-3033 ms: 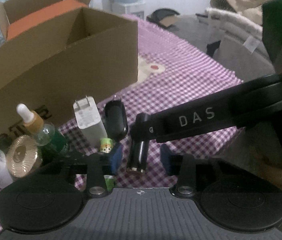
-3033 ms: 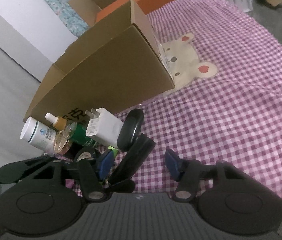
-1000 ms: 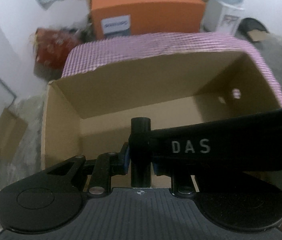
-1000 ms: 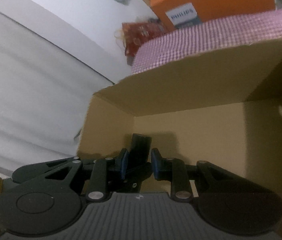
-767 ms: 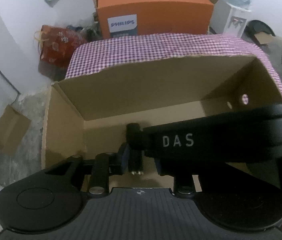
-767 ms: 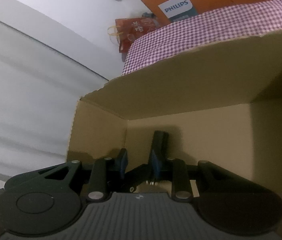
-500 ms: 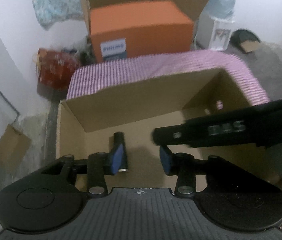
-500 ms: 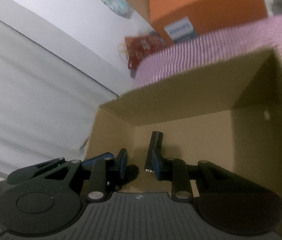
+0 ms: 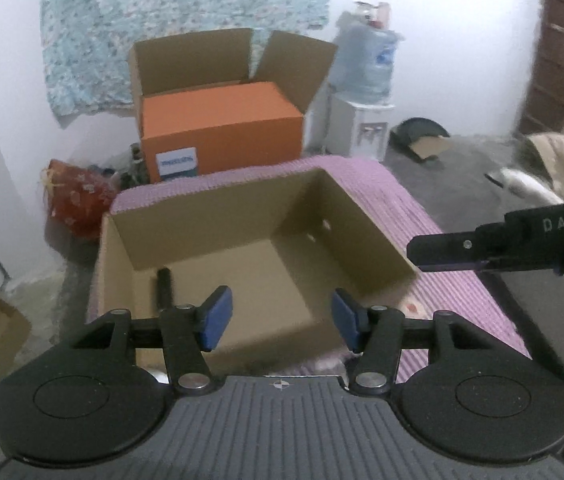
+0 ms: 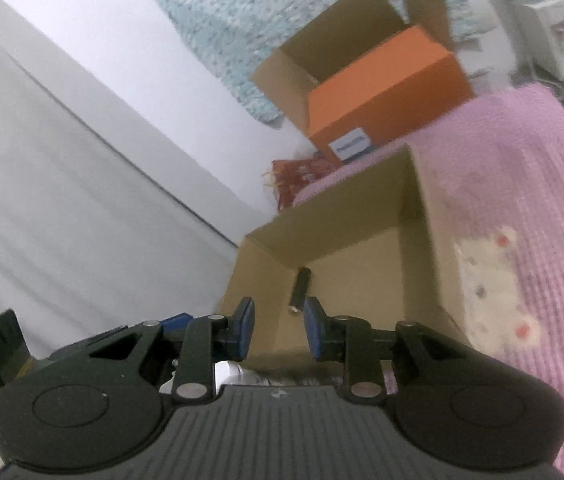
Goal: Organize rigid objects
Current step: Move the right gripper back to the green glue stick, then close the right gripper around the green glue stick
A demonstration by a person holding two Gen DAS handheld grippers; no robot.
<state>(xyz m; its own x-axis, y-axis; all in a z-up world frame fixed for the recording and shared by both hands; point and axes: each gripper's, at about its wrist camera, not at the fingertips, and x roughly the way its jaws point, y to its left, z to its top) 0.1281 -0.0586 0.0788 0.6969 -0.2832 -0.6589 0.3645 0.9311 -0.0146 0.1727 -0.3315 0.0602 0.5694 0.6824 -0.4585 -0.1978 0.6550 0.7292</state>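
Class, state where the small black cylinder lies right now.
The small black cylinder lies on the floor of the open brown cardboard box, near its left wall in the left wrist view.

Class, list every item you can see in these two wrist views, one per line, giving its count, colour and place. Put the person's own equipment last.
Cardboard box: one, brown, open, on the checked cloth.
Black cylinder: one, black, lying on the box floor near its left wall.
Checked cloth: one, pink-purple, under the box.
Orange carton: one, orange with a white label, inside a bigger open brown carton behind the cloth.
Water dispenser: one, white, with a pale blue bottle on top, by the back wall.
Red bag: one, red, on the floor to the left.
Patterned fabric: one, light blue, hanging on the wall.
Left hand-held gripper: one, black with blue pads, open, above the box.
Right hand-held gripper: one, black with blue pads, open, above the box.
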